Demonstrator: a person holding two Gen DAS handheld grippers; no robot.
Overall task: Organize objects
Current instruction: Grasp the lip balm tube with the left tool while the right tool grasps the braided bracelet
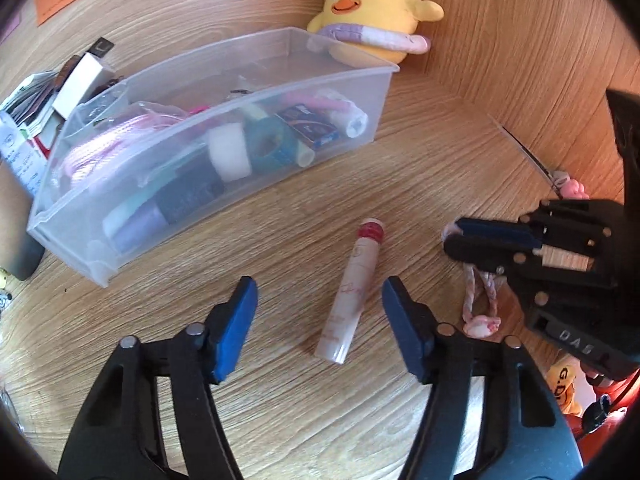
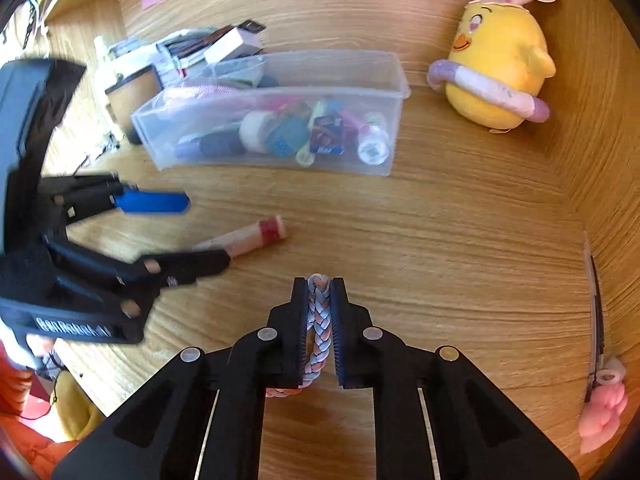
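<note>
Two hand-held grippers are in your hands: your right hand-held gripper (image 2: 319, 328), low in the frame's centre, is clenched on a braided band (image 2: 320, 320), while your left hand-held gripper (image 1: 320, 320) is spread wide on either side of a lip-gloss tube (image 1: 352, 292) lying on the counter (image 1: 420, 168). The clear bin (image 1: 224, 92) of small items sits in the upper left, with the yellow chick plush (image 1: 372, 4) behind it.
</note>
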